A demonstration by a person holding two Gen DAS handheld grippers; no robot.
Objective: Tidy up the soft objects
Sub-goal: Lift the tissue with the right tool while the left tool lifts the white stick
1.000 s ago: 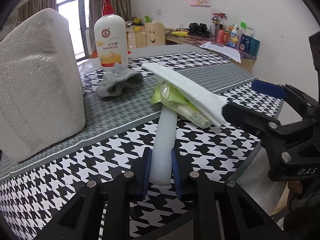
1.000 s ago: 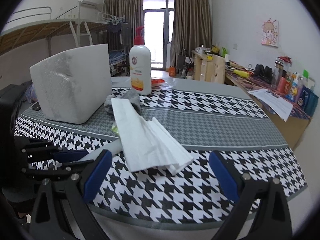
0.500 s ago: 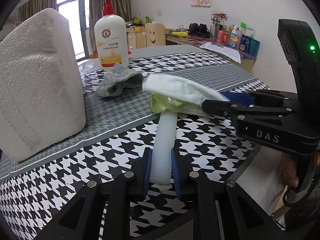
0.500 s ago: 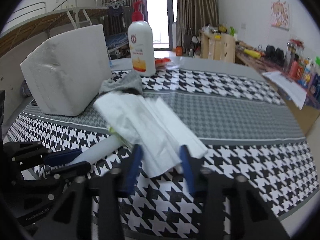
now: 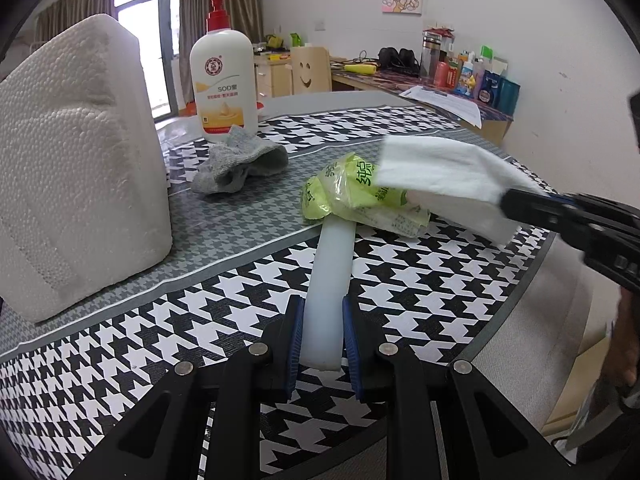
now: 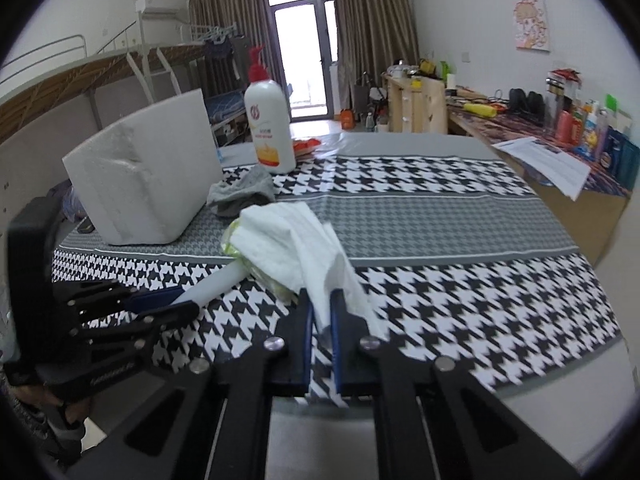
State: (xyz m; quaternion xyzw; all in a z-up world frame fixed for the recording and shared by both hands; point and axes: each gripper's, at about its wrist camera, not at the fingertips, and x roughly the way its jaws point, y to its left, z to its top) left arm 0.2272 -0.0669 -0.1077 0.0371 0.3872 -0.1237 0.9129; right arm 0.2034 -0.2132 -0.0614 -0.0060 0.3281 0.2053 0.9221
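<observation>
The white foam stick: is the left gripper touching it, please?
Touching: the left wrist view shows the left gripper with both blue pads pressed against the white foam stick.

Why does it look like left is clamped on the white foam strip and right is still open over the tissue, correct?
Not quite. The left gripper is clamped on the white foam strip, but the right gripper is not open: its jaws are shut on the tissue. The right wrist view shows the tissue pinched between the blue pads, and the left wrist view shows it lifted over the green packet.

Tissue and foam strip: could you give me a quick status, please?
Left gripper shut on foam strip. Right gripper shut on tissue, lifted. Green wrapper beneath it.
</observation>
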